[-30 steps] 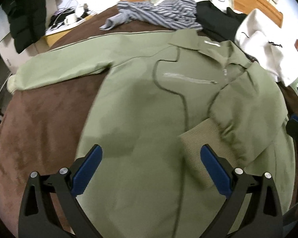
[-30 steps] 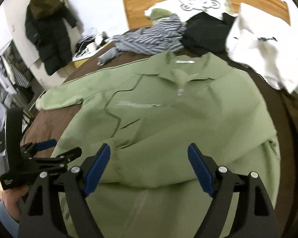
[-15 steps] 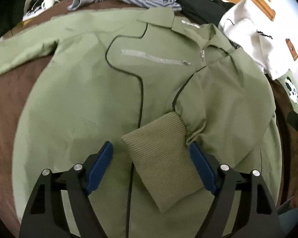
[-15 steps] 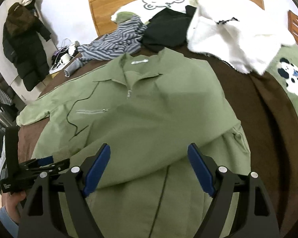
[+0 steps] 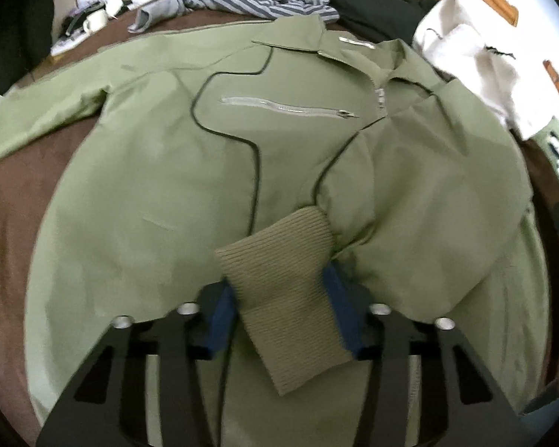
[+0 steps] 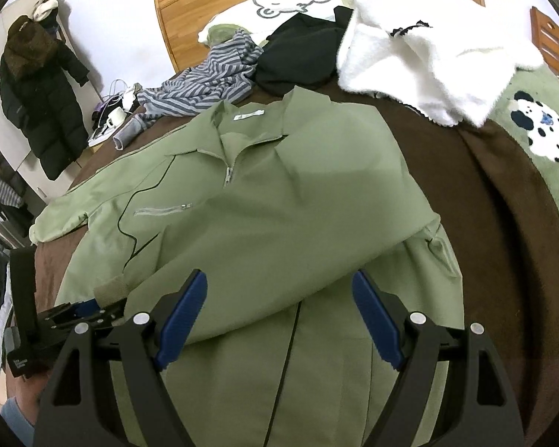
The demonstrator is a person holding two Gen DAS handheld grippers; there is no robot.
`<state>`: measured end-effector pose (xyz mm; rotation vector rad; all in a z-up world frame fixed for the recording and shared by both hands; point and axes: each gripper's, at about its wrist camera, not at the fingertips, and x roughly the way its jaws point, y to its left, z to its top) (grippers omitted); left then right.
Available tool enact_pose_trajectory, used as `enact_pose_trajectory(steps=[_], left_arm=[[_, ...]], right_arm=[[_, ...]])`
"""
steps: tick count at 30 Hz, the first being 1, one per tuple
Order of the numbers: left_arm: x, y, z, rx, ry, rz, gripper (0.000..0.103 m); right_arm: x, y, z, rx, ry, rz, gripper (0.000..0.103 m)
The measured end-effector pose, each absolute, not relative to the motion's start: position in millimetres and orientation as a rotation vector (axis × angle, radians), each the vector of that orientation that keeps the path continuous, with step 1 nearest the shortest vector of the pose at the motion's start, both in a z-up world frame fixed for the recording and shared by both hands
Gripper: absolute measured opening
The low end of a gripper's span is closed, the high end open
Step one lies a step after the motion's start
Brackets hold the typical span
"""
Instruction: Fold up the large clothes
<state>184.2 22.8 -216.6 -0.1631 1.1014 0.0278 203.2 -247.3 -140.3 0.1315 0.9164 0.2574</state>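
Observation:
An olive green jacket [image 5: 160, 193] lies front up on the bed, zipped, and its right sleeve is folded across the chest. That sleeve's ribbed cuff [image 5: 283, 290] lies between the blue pads of my left gripper [image 5: 277, 279]. The jaws are closing and the pads stand at the cuff's two edges, while the cuff still lies flat. The other sleeve [image 5: 44, 111] stretches out to the left. My right gripper [image 6: 279, 275] hovers open over the folded sleeve [image 6: 279, 231], holding nothing. The left gripper [image 6: 89, 307] also shows at the cuff [image 6: 110, 290] in the right wrist view.
At the head of the bed are piled a striped grey top [image 6: 205, 78], a black garment [image 6: 302, 59] and a white fleece [image 6: 428, 59]. A brown blanket [image 6: 484, 205] covers the bed under the jacket. A black coat [image 6: 37, 93] hangs on the left wall.
My left gripper moved in and down over the ribbed cuff and narrowed its jaws around it. The right gripper swung right along the folded sleeve, staying open.

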Motion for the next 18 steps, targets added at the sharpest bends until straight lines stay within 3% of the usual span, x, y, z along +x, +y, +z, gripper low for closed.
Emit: enact_pose_trajectory(steps=[1,3,18], left_arm=[[183.4,24.7,-215.4,-0.171,1.093,0.038,0.037],[180.9,28.3,-210.5,-0.185,1.067,0.036,0.021],[230.7,29.1,-130.1,-0.052,0.87,-0.013,0.017]], right_arm=[[202.9,-247.8,-140.9,0.133,0.917,0.257,0.08],[202.6,-249.5,-142.7,0.141,0.918,0.252,0.08],[219.0,-304.8,-163.3,0.301,0.91,0.132,0.081]])
